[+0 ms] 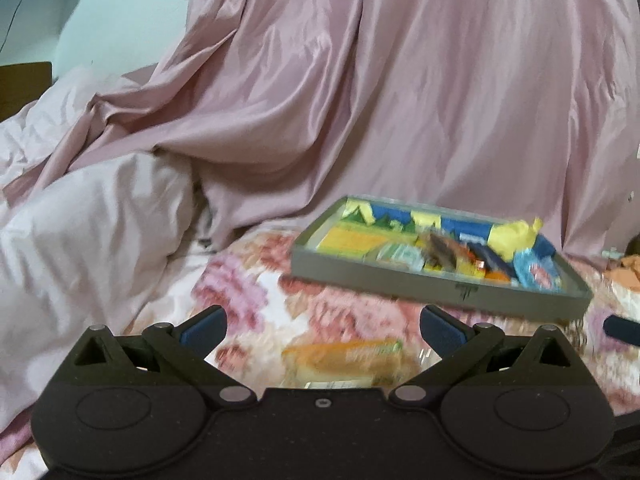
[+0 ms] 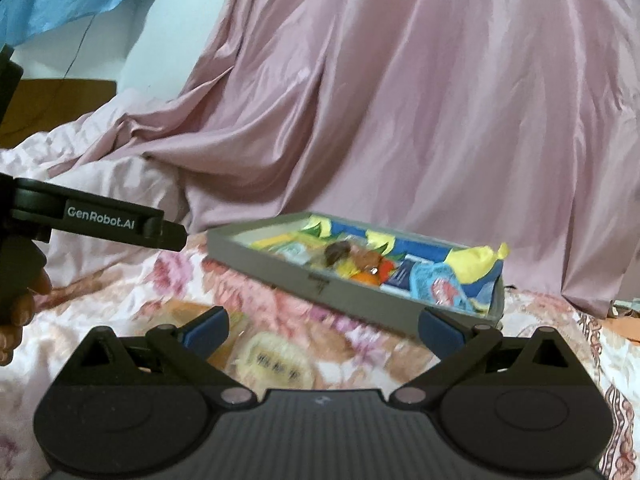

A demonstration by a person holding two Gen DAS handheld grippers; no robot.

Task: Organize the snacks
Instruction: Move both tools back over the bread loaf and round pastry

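Observation:
A grey tray [image 1: 440, 285] full of several colourful snack packets lies on the floral bedspread; it also shows in the right wrist view [image 2: 280, 268]. My left gripper [image 1: 323, 326] is open and empty, above an orange snack packet [image 1: 344, 356] lying on the bedspread in front of the tray. My right gripper [image 2: 323, 326] is open and empty, above a pale round-labelled snack packet [image 2: 276, 360]. The left gripper's body [image 2: 100, 220] shows at the left of the right wrist view.
A large pink satin sheet [image 1: 400, 100] is draped behind the tray. A crumpled pale duvet [image 1: 80, 216] lies to the left. The floral bedspread [image 1: 248, 300] covers the surface. An orange cloth [image 1: 628, 272] lies at the far right.

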